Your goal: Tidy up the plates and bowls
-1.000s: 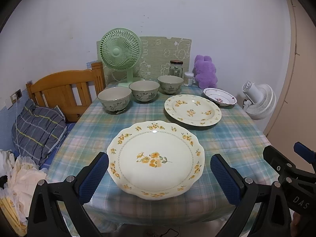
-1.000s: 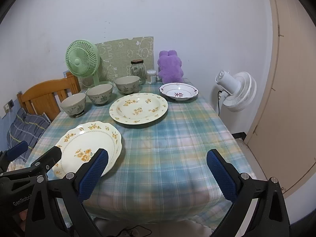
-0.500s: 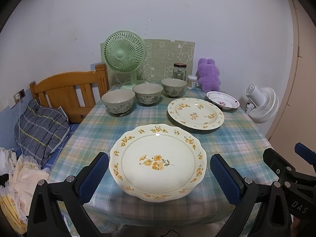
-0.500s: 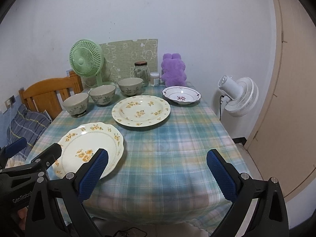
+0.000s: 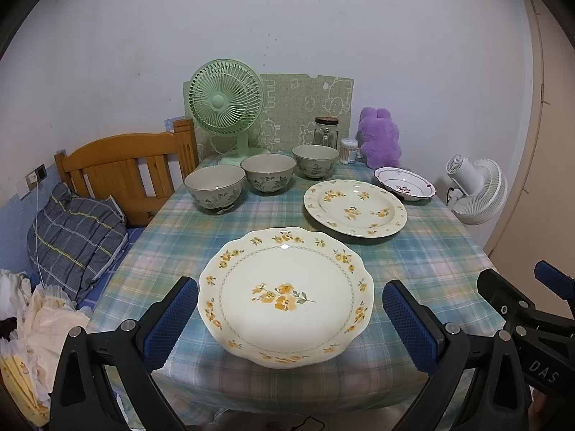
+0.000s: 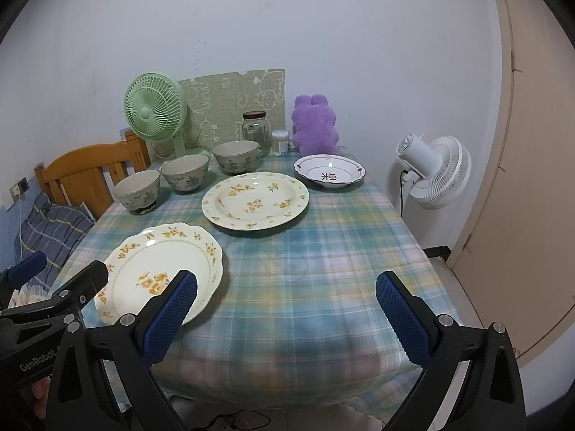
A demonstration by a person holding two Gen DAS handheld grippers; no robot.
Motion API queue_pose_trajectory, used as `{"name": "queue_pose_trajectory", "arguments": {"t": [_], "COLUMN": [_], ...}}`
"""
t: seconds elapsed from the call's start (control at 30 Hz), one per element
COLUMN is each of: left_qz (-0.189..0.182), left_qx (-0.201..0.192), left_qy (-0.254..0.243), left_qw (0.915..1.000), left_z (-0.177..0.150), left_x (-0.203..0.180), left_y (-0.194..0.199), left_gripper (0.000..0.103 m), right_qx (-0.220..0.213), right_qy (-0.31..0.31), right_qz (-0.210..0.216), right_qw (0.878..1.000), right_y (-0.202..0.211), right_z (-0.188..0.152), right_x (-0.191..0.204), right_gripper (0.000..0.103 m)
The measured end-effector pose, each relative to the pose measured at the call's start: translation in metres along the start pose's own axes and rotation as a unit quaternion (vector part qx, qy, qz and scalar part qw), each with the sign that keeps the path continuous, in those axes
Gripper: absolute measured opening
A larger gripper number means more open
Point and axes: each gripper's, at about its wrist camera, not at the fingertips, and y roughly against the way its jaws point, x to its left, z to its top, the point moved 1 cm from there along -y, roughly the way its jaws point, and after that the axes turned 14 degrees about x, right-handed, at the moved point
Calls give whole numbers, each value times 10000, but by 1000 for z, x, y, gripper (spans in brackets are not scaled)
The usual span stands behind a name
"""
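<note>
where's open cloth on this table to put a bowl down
Best patch: the tablecloth right of the scalloped plate and in front of the round plate, out to the right edge. Crowded along the back: three bowls, jar, green fan, plush, small dish.

The scalloped plate [image 5: 285, 298] is cream with orange-yellow flowers, as is the round plate [image 5: 355, 207] behind it. Three bowls [image 5: 267, 173] are grey-green with dark leaf sprigs. The small dish [image 5: 404, 188] is white with maroon trim. The bench cloth [image 6: 323, 251] is teal, pink and yellow plaid. The fingers [image 5: 170, 323] carry blue pads.
</note>
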Motion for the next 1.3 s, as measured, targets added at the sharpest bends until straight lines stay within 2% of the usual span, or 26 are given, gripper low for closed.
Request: {"name": "queue_pose_trajectory", "arguments": {"t": [1.3], "left_qz": [48], "left_qx": [100], "left_qy": [-37], "left_qw": [9999], "left_z": [-6], "left_x": [-2], "left_y": [0], "left_gripper": [102], "right_qx": [7], "right_qy": [-4], "right_qz": [-25], "right_qw": [10000], "right_y": [-1], "right_z": [-2], "right_x": [-5], "right_gripper": [101]}}
